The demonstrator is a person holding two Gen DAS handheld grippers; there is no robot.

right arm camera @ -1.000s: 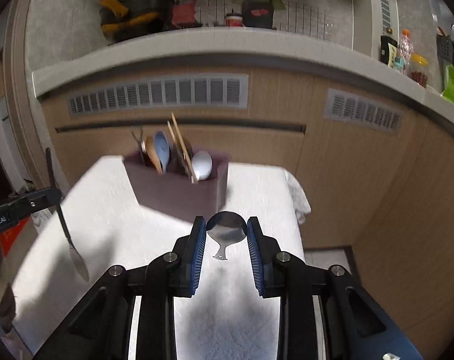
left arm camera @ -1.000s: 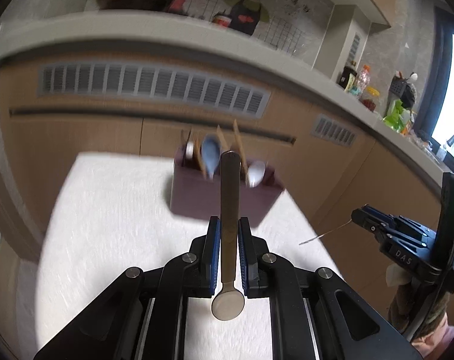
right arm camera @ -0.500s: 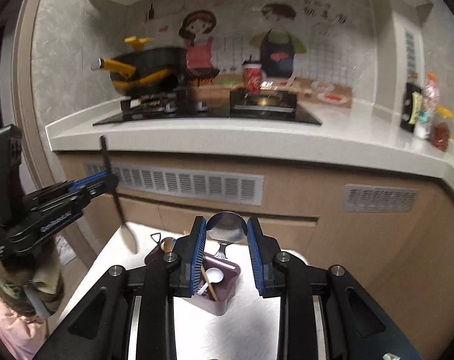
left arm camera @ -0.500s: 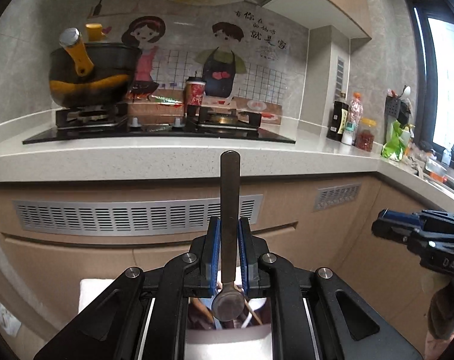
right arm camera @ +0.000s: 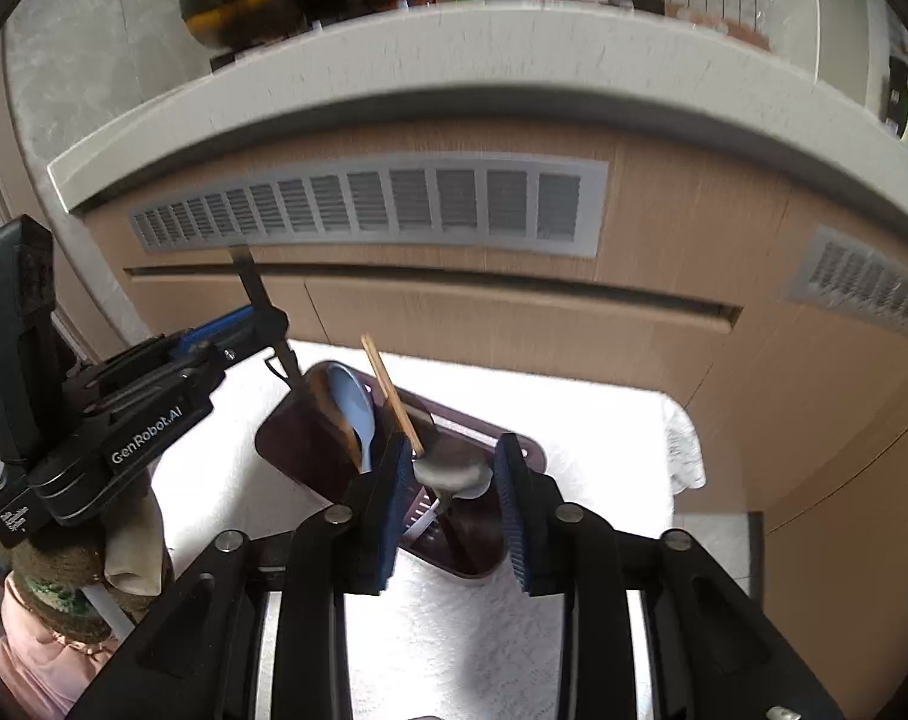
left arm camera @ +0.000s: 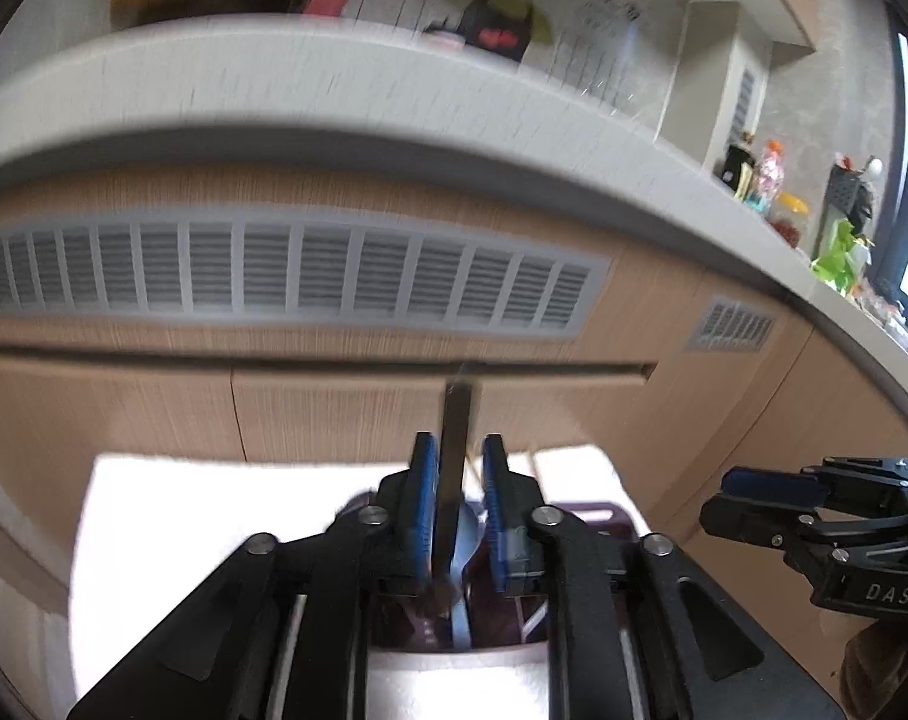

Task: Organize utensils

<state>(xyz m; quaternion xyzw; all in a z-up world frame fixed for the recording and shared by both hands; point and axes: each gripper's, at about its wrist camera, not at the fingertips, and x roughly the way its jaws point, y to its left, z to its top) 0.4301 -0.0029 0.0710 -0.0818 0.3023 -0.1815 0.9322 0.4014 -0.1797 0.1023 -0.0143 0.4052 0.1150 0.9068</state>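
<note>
- My left tongs (left arm camera: 459, 480) hang over the left end of the dark purple utensil holder (right arm camera: 310, 444), which stands on the white towel-covered table (right arm camera: 604, 438).
- Left tongs: jaws opening. A flat metal utensil handle (left arm camera: 456, 450) stands upright between the blue pads (left arm camera: 425, 498); in the left wrist view it lies against the left pad with a gap to the right one. Its lower end drops toward the holder; blur hides the tip.
- From the right wrist view the same handle (right arm camera: 256, 294) sticks up above the left tongs (right arm camera: 274, 324) and its lower part runs down into the holder's left compartment.
- My right tongs (right arm camera: 454, 468) are over the holder's right portion, jaws opening. A metal spoon bowl (right arm camera: 451, 471) sits in the gap between the pads (right arm camera: 394, 498); neither pad clearly presses on it. I cannot tell whether it touches the left pad.
- Spoon stem points down into the holder's right compartment.
- Already in the holder: a pale blue spoon (right arm camera: 352, 402), a brown wooden spoon (right arm camera: 328, 414) just beside it, and a wooden chopstick (right arm camera: 391, 396) leaning out toward the left.
- Holder sits near the table's far edge, close to the wooden cabinet front (right arm camera: 514, 324) with its grey vent grille (right arm camera: 370, 204).
- A rumpled white cloth edge (right arm camera: 682, 450) hangs at the table's right side.
- Both views are motion-blurred.
</note>
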